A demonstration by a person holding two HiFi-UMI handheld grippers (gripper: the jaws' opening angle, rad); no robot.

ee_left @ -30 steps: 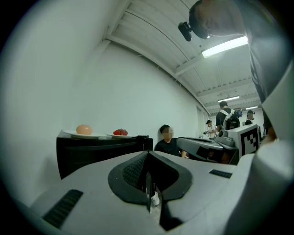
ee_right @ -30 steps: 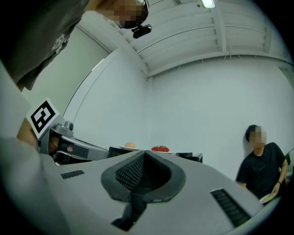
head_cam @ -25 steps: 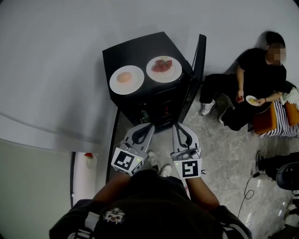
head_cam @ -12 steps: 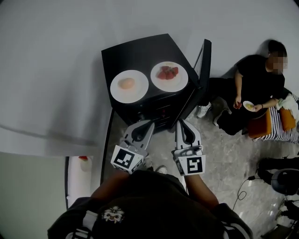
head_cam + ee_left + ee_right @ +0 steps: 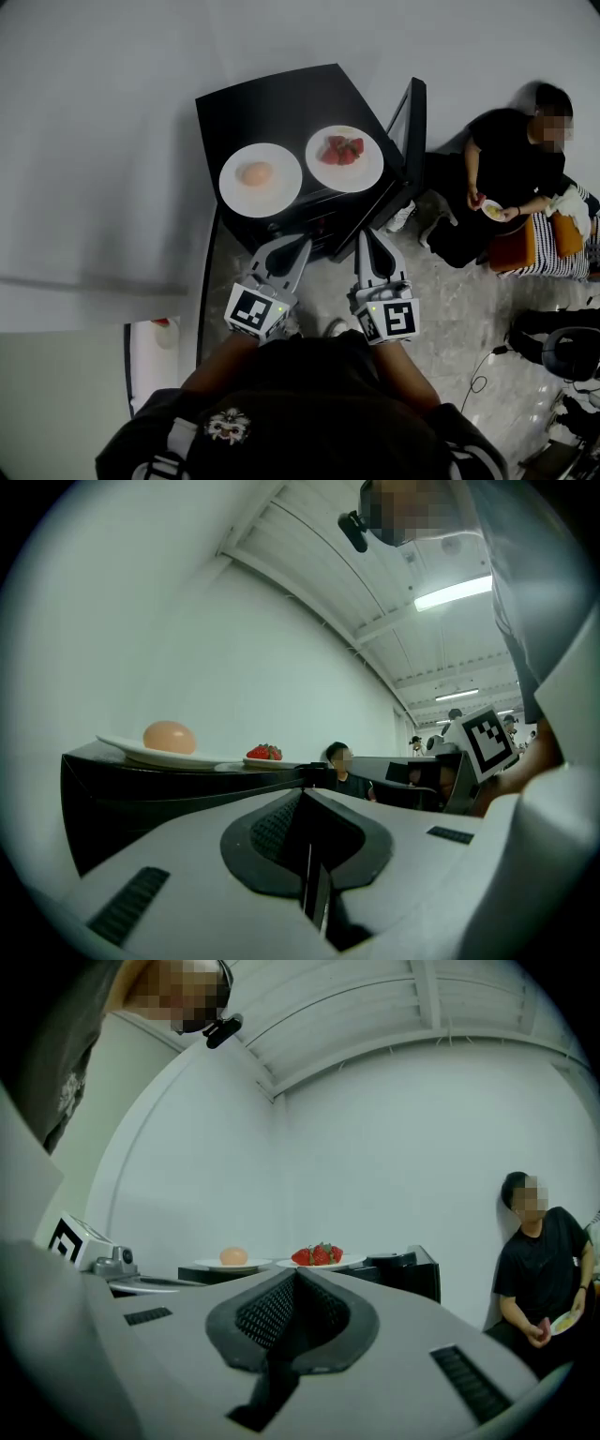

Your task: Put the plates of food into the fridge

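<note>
1. Head view: atop the black fridge [image 5: 272, 98], door [image 5: 413, 122] open, the left plate [image 5: 232, 192] holds 1 pale round item [image 5: 255, 173] and the right plate [image 5: 371, 174] holds strawberries [image 5: 342, 150], 2 plates in all.
2. Left gripper view: the left claw [image 5: 303, 791] is closed and empty, short of the fridge.
3. Right gripper view: the right claw [image 5: 290, 1273] is closed and empty, facing the fridge.

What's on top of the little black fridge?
Two white plates sit side by side on the fridge. The left plate holds one round pale-orange food, and the right plate holds strawberries. The fridge's inside is too dark to see.

Left gripper [image 5: 288, 249] and right gripper [image 5: 372, 246] side by side, level, jaws closed, empty
</note>
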